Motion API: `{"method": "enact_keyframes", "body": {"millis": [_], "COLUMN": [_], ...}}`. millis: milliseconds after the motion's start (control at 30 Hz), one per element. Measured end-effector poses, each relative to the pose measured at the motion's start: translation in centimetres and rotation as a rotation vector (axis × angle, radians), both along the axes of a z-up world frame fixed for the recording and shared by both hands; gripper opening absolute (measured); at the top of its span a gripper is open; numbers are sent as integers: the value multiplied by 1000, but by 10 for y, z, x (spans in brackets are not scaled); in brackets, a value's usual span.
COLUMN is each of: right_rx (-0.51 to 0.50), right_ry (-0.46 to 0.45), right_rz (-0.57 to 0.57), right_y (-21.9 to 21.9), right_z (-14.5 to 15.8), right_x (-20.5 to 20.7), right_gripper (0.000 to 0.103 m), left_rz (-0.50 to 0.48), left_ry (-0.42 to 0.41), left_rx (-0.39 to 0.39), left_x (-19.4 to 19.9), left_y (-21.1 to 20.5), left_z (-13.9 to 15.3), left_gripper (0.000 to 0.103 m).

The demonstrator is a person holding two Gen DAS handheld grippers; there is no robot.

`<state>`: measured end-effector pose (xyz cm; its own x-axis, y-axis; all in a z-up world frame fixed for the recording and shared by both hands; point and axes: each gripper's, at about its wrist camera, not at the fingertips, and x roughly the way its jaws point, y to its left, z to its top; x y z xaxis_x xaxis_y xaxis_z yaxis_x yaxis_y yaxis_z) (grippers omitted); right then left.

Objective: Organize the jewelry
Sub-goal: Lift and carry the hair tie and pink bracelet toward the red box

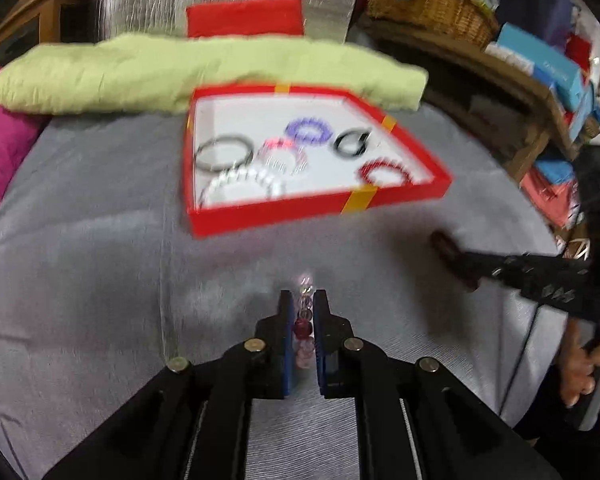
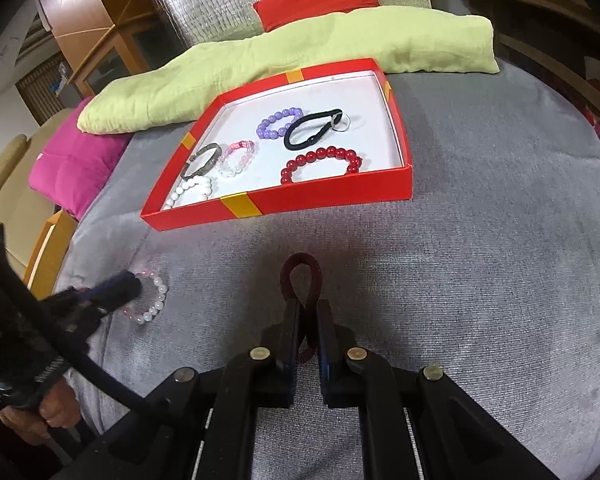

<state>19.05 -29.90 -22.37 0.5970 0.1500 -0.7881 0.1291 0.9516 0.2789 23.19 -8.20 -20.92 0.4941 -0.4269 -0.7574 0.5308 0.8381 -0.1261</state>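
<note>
Left gripper (image 1: pixel 304 304) clamped on glassy pink bead bracelet (image 2: pixel 150 298); right gripper (image 2: pixel 309 308) pinching dark-red corded hair tie (image 2: pixel 300 276). Ahead: shallow red cardboard tray (image 2: pixel 340 194), soft grey fabric (image 2: pixel 480 240).

**Jewelry count**

One red tray (image 2: pixel 336 196) holds six pieces: four beaded bracelets (white, pink, purple, red), one dark bangle at 9 o'clock, and one black hair tie at 2 o'clock. Off the tray: one pink beaded bracelet (image 2: pixel 152 296) and what looks like one maroon hair tie (image 2: pixel 300 276). Three cushions.
</note>
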Motion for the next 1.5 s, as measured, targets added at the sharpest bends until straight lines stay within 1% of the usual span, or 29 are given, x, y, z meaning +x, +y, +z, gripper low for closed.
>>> {"method": "enact_keyframes", "body": {"millis": [67,133,167,200,233,333,367,433,500,567,633,667,700,733,767,800,833,867,967,1167,1333,1500], "right_rx": [0,0,-1,-2,-1,-1,-2,-4,-1,-2,-2,-1,-2,-3,-1,-2,-5,-6,-8,-1,12,35], "right_ry": [6,10,11,11,11,13,14,16,20,22,23,24,24,23,24,23,23,22,18,-4,-70,-137], "right_rz": [-2,-6,-7,-9,-11,-17,-18,-19,-19,-18,-17,-17,-18,-18,-18,-18,-17,-17,-19,-17,-10,-14], "right_y": [0,-1,-1,-2,-2,-4,-4,-4,-5,-5,-4,-4,-4,-4,-4,-4,-3,-3,-3,-3,-2,-4], "right_z": [-1,-1,-1,-1,-1,-1,-2,-3,-3,-3,-3,-3,-3,-3,-3,-3,-3,-3,-3,1,14,28], "right_x": [0,0,0,0,0,-1,-1,0,0,0,0,0,0,0,0,0,0,0,0,-2,-6,-8], "right_gripper": [9,9,9,9,9,9,9,9,9,9,9,9,9,9,9,9,9,9,9,9,9,9], "left_rz": [26,33,37,44,45,9,2,-22,-46,-49,-50,-52,-49,-47,-46,-47,-49,-52,-55,-39,-37,-31], "left_ry": [19,40,41,28,18,20,18,4,2,16,11,14,16,17,19,19,16,12,0,-28,-88,-165], "left_rx": [24,15,7,7,8,-11,-1,41,55,76,75,69,67,63,58,55,56,61,63,31,-26,-87], "left_x": [2,3,2,0,-1,-4,-5,-7,-8,-7,-8,-8,-8,-7,-7,-7,-7,-9,-10,-10,-15,-19], "left_y": [4,8,10,11,12,8,7,-1,-6,-8,-7,-6,-5,-4,-3,-2,-2,-3,-4,-1,1,1], "left_z": [-5,-7,-7,-5,-4,-1,-2,-5,-7,-12,-12,-12,-12,-12,-11,-11,-11,-10,-7,5,23,42], "left_gripper": [12,28,42,52,54,56,57,57,57,57,55,46,35,32,26,17,13,11,10,10,10,10]}}
